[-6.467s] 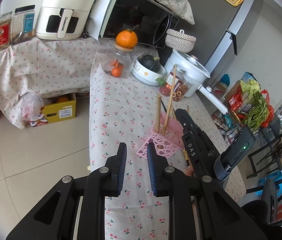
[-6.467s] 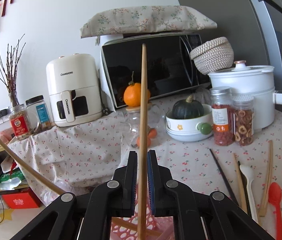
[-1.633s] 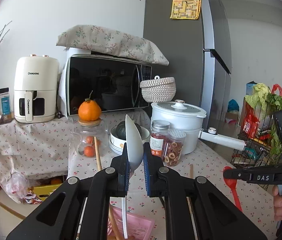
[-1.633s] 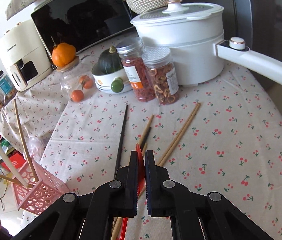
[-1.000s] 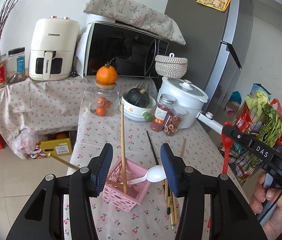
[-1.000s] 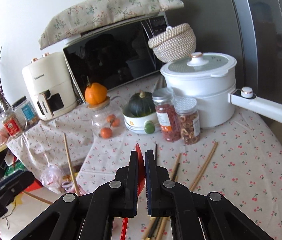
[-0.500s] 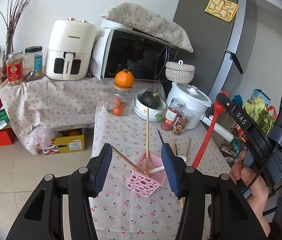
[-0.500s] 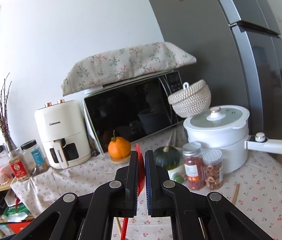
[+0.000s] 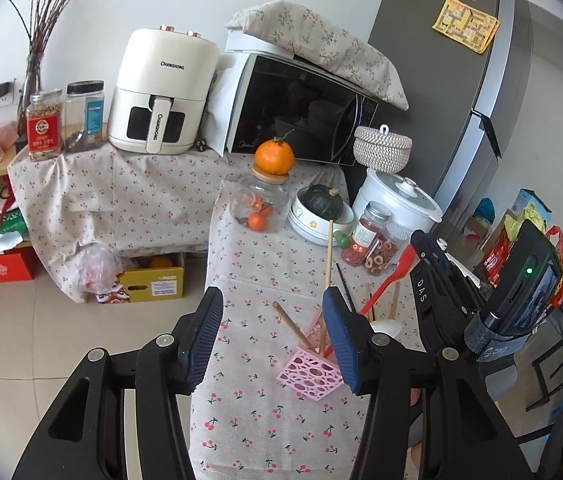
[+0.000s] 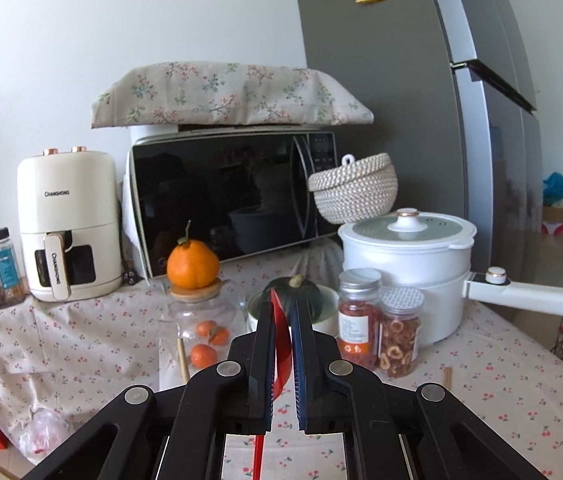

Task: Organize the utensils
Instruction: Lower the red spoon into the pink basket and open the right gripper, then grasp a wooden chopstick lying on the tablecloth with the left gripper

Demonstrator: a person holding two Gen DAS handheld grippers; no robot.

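Note:
In the left wrist view my left gripper [image 9: 271, 336] is open and empty, high above the table. Below it a pink perforated holder [image 9: 311, 372] holds wooden chopsticks [image 9: 327, 264] and a white spoon [image 9: 385, 328]. My right gripper [image 9: 427, 264] comes in from the right, holding a red spoon [image 9: 395, 272] whose handle slants down into the holder. In the right wrist view my right gripper [image 10: 282, 316] is shut on the red spoon [image 10: 279, 344], bowl up between the jaws. Loose chopsticks [image 9: 393, 300] lie on the cloth beyond the holder.
At the table's back stand a glass jar [image 9: 259, 208] with an orange on top, a bowl with a squash [image 9: 321, 208], two spice jars [image 9: 369, 236] and a white pot [image 9: 399, 200]. A microwave [image 9: 301, 108] and air fryer [image 9: 161, 92] stand behind. Floor lies left.
My right gripper has lowered the red spoon so its handle reaches into the pink holder. My left gripper has stayed open and drawn a little higher and back.

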